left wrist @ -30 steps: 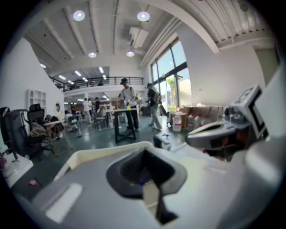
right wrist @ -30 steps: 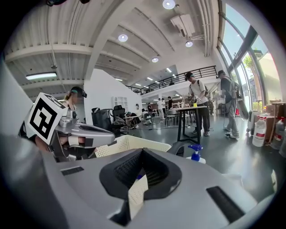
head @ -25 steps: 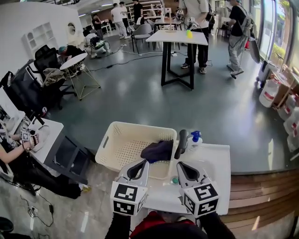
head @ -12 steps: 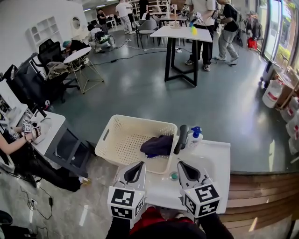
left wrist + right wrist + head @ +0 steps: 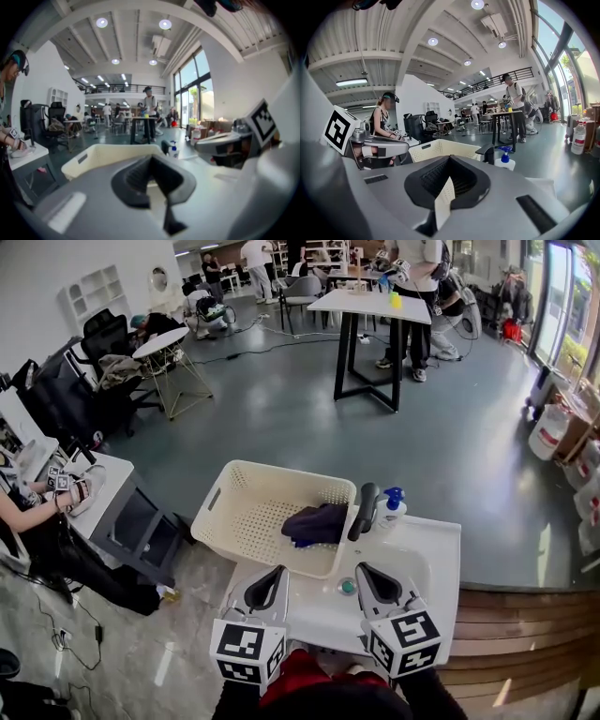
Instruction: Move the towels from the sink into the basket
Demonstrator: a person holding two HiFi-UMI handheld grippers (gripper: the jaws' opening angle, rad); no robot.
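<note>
A dark navy towel (image 5: pixel 317 521) lies inside the cream plastic basket (image 5: pixel 246 512), against its right wall. The white sink (image 5: pixel 424 563) beside it holds only its green drain plug (image 5: pixel 348 586). My left gripper (image 5: pixel 264 589) hovers over the sink's near left edge, shut and empty. Over the sink's near middle hangs my right gripper (image 5: pixel 373 584), also shut with nothing in it. The left gripper view has shut jaws (image 5: pixel 152 161) pointing at the basket (image 5: pixel 108 154). In the right gripper view the gripper (image 5: pixel 449 164) points at the basket (image 5: pixel 440 149).
A black faucet (image 5: pixel 366 510) and a blue-topped soap bottle (image 5: pixel 392 505) stand at the sink's far edge. A wooden-fronted counter (image 5: pixel 525 615) lies to the right. A person sits at a white desk (image 5: pixel 89 498) on the left. People stand round a tall table (image 5: pixel 370 306) farther off.
Both grippers have drawn back a little toward me, away from the basket. The towel stays in the basket.
</note>
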